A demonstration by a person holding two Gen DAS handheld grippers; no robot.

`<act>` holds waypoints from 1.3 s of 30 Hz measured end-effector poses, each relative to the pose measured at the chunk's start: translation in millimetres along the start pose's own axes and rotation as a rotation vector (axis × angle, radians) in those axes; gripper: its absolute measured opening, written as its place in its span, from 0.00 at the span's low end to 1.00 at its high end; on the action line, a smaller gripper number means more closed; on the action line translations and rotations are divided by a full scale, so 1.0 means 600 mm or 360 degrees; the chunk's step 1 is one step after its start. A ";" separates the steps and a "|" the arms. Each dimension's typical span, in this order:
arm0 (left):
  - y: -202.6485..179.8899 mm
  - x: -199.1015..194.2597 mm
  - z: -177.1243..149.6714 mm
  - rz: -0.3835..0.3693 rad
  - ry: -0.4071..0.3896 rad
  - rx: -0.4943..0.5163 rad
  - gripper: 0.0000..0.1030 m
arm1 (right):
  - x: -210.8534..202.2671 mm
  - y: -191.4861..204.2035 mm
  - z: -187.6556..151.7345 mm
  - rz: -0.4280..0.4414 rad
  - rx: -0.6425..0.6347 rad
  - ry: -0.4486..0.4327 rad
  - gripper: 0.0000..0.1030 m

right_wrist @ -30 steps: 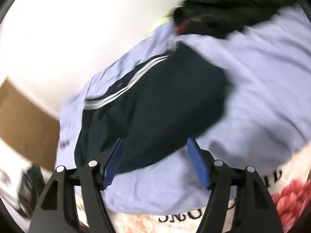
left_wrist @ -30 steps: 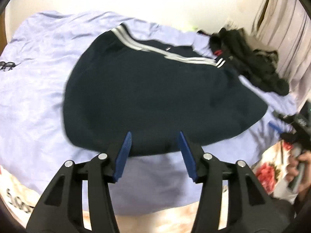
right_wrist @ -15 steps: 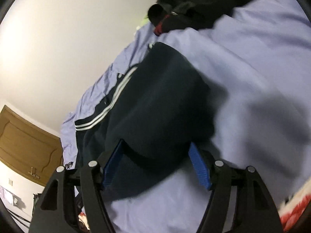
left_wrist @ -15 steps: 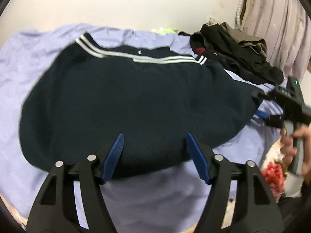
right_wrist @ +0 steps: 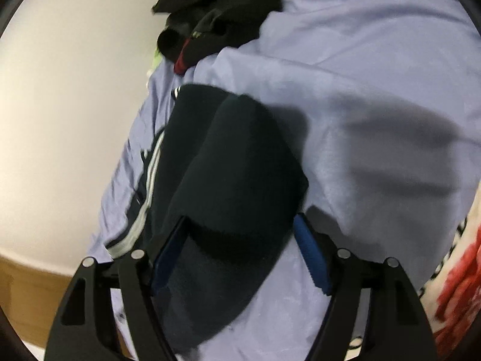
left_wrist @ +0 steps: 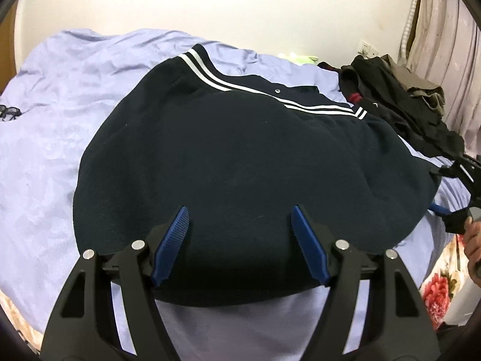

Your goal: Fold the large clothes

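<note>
A dark navy garment (left_wrist: 240, 156) with white stripes (left_wrist: 228, 85) lies spread on the lavender bed sheet (left_wrist: 54, 138). My left gripper (left_wrist: 239, 210) hovers open over the garment's near edge, with nothing pressed between its blue pads. My right gripper (right_wrist: 237, 225) is rolled to one side at the garment's right end (right_wrist: 237, 162). Its jaws are opening, and the cloth's folded edge lies between the fingers and covers part of the left pad (right_wrist: 168, 249). In the left wrist view the right gripper (left_wrist: 460, 174) shows at the far right, held by a hand (left_wrist: 473, 240).
A heap of dark clothes (left_wrist: 399, 99) (right_wrist: 216, 6) lies at the bed's back right, by a curtain (left_wrist: 445, 45). A floral blanket (left_wrist: 436, 294) hangs at the near right edge. Glasses (left_wrist: 9, 111) rest on the sheet at far left. A wooden headboard (right_wrist: 24, 285) adjoins the wall.
The left gripper came closer over the garment's near edge and its jaws widened. The right gripper rolled and sank to the garment's right end, which now lies between its fingers.
</note>
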State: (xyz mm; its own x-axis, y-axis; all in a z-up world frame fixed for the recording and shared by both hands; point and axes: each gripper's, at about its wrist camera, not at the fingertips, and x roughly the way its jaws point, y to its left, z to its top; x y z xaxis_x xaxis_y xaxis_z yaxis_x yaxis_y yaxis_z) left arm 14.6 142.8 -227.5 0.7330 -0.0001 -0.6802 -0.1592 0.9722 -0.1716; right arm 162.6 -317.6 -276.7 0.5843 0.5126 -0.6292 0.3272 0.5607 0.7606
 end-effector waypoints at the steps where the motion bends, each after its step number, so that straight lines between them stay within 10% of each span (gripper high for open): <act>1: 0.003 0.002 0.001 -0.0010 0.0007 0.0003 0.68 | 0.001 0.004 0.003 -0.0012 -0.0002 -0.0005 0.70; 6: 0.026 0.021 -0.002 -0.0088 0.0088 -0.0098 0.67 | 0.045 0.031 0.027 -0.0190 -0.0039 0.0020 0.81; 11: 0.030 0.022 0.000 -0.0164 0.0112 -0.0098 0.28 | 0.096 0.050 0.041 -0.0406 -0.0023 0.0103 0.86; 15: 0.037 0.022 0.001 -0.0186 0.0123 -0.0143 0.27 | 0.083 0.066 0.038 -0.0430 -0.0107 0.0073 0.48; 19: 0.039 0.022 0.002 -0.0175 0.0131 -0.0166 0.27 | 0.056 0.095 0.023 -0.0434 -0.0270 0.0008 0.33; 39: 0.093 0.076 -0.017 -0.0178 0.0339 -0.0348 0.29 | -0.032 0.347 -0.077 -0.0580 -0.1237 0.0020 0.27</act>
State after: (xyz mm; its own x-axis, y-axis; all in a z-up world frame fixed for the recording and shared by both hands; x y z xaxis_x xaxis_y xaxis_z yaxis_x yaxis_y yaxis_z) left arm 32.4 194.4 -275.7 0.6027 -0.1752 -0.7785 -0.2407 0.8903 -0.3867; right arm 185.3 -180.5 -113.8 0.5318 0.2187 -0.8181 -0.1118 0.9757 0.1882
